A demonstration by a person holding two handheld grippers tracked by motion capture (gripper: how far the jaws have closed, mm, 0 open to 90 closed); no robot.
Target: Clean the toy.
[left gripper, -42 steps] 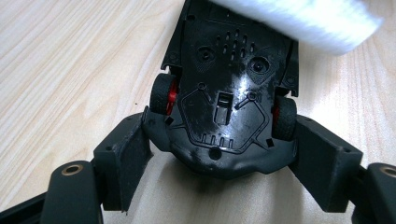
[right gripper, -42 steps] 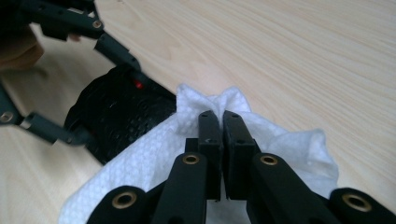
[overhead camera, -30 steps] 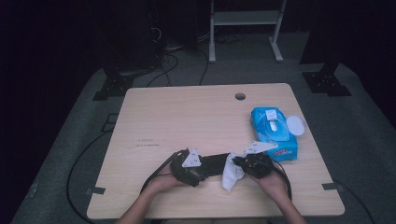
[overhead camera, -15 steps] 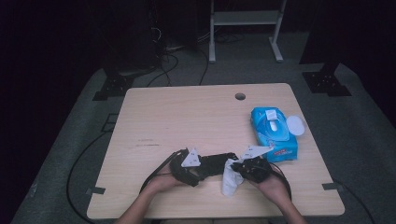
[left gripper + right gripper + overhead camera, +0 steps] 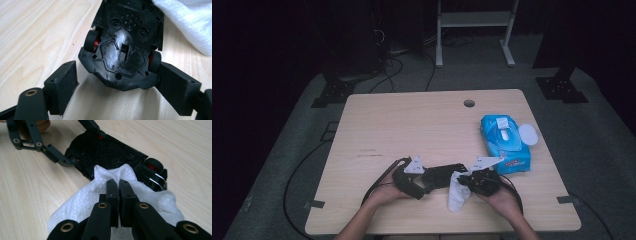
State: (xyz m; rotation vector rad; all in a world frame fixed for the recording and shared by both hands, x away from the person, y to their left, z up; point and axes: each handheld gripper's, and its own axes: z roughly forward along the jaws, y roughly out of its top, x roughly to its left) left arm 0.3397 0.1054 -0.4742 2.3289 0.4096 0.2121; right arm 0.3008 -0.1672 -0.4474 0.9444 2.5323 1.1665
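Observation:
A black toy car (image 5: pixel 447 174) lies upside down on the table, its red-hubbed wheels up (image 5: pixel 125 45). My left gripper (image 5: pixel 429 181) straddles one end of it and its jaws have just been opening. In the left gripper view (image 5: pixel 120 66) the left pad stands clear of the body and the right pad sits at a wheel. My right gripper (image 5: pixel 118 182) is shut on a bunched white wipe (image 5: pixel 82 202) and holds it against the car's underside (image 5: pixel 107 150). The wipe (image 5: pixel 457 197) trails toward the front edge.
A blue pack of wipes (image 5: pixel 504 142) lies at the right of the wooden table (image 5: pixel 412 130), its round white lid (image 5: pixel 528 134) flipped open. A cable hole (image 5: pixel 469 103) is near the far edge. Cables run down off the front and left.

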